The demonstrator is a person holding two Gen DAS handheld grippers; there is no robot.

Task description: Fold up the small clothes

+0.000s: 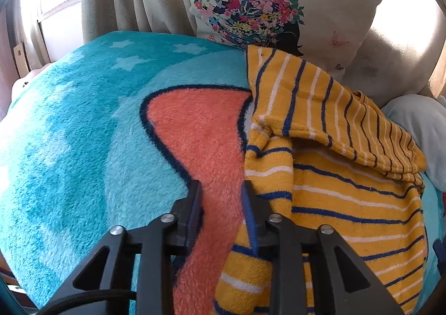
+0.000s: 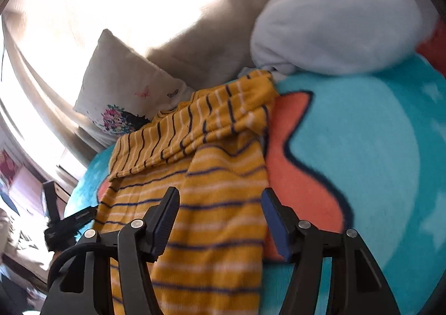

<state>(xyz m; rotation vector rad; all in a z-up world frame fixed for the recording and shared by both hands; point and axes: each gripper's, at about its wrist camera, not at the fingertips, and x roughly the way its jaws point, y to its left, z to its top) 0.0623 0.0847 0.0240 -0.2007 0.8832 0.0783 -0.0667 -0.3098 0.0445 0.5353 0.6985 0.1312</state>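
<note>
The left gripper [image 1: 221,195] is seen with fingers parted over the teal blanket [image 1: 69,134]; the right gripper [image 2: 220,203] is spread wide above the striped yellow garment [image 2: 211,203]. At 12 o'clock a floral pillow [image 1: 264,3] is propped

Blanket [image 1: 69,125] left open; pillow [image 1: 320,8] blocks behind.
</note>
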